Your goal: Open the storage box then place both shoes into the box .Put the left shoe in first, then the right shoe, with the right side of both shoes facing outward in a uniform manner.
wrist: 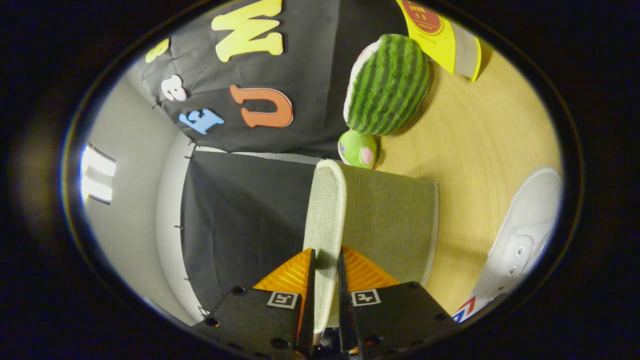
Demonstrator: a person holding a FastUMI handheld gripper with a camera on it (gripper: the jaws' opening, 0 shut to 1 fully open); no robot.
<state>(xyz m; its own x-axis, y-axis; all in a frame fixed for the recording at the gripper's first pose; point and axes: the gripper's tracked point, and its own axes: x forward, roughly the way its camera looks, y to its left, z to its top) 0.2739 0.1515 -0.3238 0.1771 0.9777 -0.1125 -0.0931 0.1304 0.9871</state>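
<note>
Gripper view: the gripper [325, 280] has its two orange fingers [287, 275] closed on the edge of the box lid [325, 210], pinching the grey fabric flap between them. The box [390, 220] lies just ahead on the wooden table [480, 150]. A white shoe [520, 240] sits right of the fingers; a watermelon plush toy [387, 85] lies beyond the box.
</note>
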